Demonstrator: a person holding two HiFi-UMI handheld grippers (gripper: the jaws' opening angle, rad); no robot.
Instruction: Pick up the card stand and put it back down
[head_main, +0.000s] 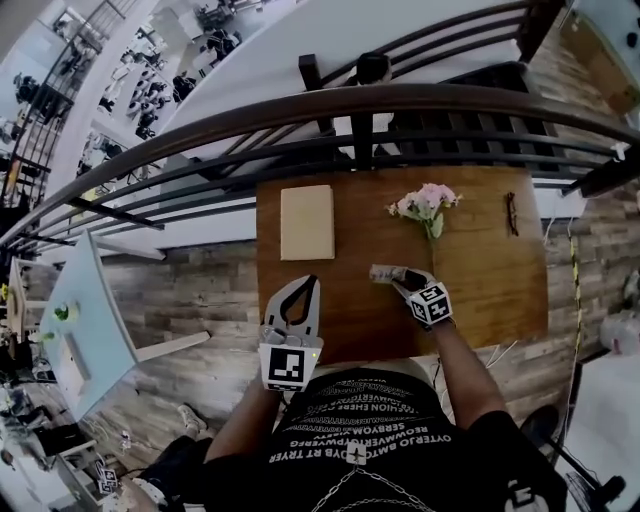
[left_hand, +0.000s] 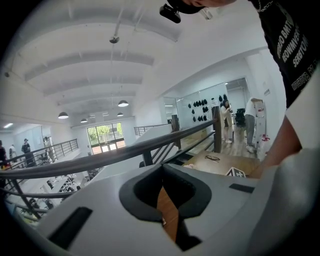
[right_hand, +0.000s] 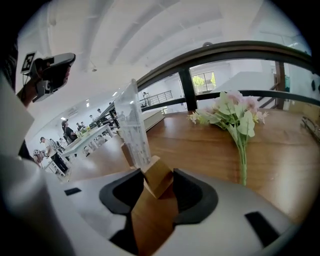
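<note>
1. The card stand stands upright on the wooden table, mid-frame in the head view, below the flower sprig;
2. the right gripper gapes wide, with the stand's wooden base between its jaws;
3. the left gripper, lower centre, has its tips together and holds nothing.

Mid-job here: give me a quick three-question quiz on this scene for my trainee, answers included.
1. True or false: the wooden base of the card stand sits between the jaws of the right hand-held gripper.
2. What does the left hand-held gripper hold? A. the flowers B. the card stand C. nothing
3. Fill in: in the head view, the ___ lie near the right edge of the table.

Key: 1 true. 2 C. 3 glasses.
</note>
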